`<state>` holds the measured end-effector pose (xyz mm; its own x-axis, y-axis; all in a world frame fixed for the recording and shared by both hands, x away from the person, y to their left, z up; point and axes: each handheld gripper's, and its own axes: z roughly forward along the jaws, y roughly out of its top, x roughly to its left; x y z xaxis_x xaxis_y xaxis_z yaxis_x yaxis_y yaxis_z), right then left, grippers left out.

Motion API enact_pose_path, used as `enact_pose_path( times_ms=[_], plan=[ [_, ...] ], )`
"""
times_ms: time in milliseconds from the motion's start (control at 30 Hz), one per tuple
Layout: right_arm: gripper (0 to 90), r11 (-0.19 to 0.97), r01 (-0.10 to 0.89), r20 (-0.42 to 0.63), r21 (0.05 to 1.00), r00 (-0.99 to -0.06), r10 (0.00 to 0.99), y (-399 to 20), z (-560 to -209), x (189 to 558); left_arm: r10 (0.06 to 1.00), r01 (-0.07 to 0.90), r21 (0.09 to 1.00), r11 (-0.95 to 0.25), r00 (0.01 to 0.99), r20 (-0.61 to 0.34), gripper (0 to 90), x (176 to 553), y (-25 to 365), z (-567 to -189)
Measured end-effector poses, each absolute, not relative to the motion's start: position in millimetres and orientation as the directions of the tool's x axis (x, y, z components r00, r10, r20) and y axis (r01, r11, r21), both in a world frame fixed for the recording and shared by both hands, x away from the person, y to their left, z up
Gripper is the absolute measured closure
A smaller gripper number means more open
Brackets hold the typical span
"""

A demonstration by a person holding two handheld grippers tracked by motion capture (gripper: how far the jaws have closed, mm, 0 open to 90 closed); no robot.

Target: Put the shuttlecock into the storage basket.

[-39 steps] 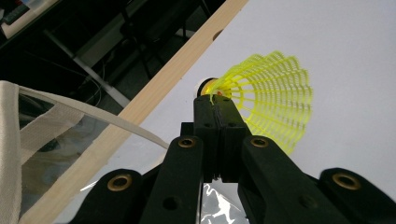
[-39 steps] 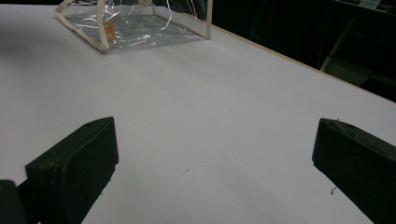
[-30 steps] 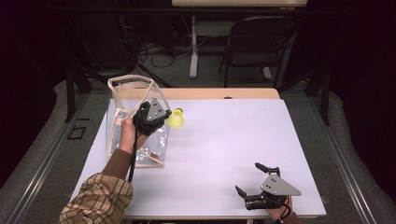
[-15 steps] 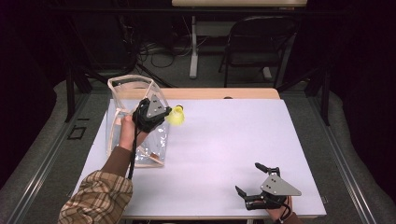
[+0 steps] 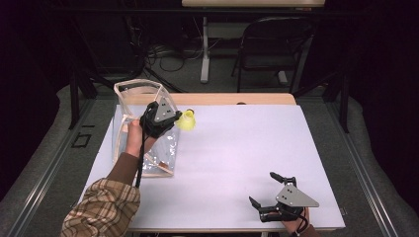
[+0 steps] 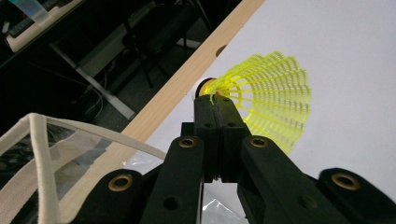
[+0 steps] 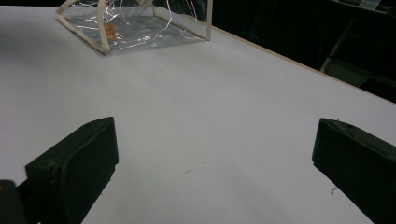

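A yellow plastic shuttlecock (image 5: 187,120) (image 6: 275,93) is held above the white table, just right of a clear bag with cream trim (image 5: 133,91) (image 6: 39,140). My left gripper (image 5: 173,118) (image 6: 215,100) is shut on the shuttlecock's skirt close to its white cork, and the skirt fans out to the right. The bag stands open-topped at the table's left rear, under and beside my left hand. My right gripper (image 5: 262,188) (image 7: 215,154) rests near the table's front right edge, open, with nothing but bare table between its jaws.
The white table top (image 5: 237,148) has a wooden strip (image 5: 232,98) along its far edge. The clear bag (image 7: 135,28) lies far ahead in the right gripper view. A dark chair (image 5: 272,44) and cables stand on the floor beyond the table.
My left gripper has shifted the shuttlecock slightly away from me, still beside the bag's top. The right gripper has stayed where it was.
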<state>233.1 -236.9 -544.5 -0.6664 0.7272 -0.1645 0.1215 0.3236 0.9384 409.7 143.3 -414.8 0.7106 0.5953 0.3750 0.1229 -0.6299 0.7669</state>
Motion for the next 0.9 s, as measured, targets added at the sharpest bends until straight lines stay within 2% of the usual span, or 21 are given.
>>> enact_pose_path(
  times_ms=[900],
  plan=[
    [0.0, 0.325, 0.120, -0.167, 0.938, -0.665, 0.728, -237.1, -544.5, 233.2, 0.598, 0.088, 0.774, -0.627, 0.692, 0.405, 89.8, 415.0, 145.7, -386.9]
  ],
)
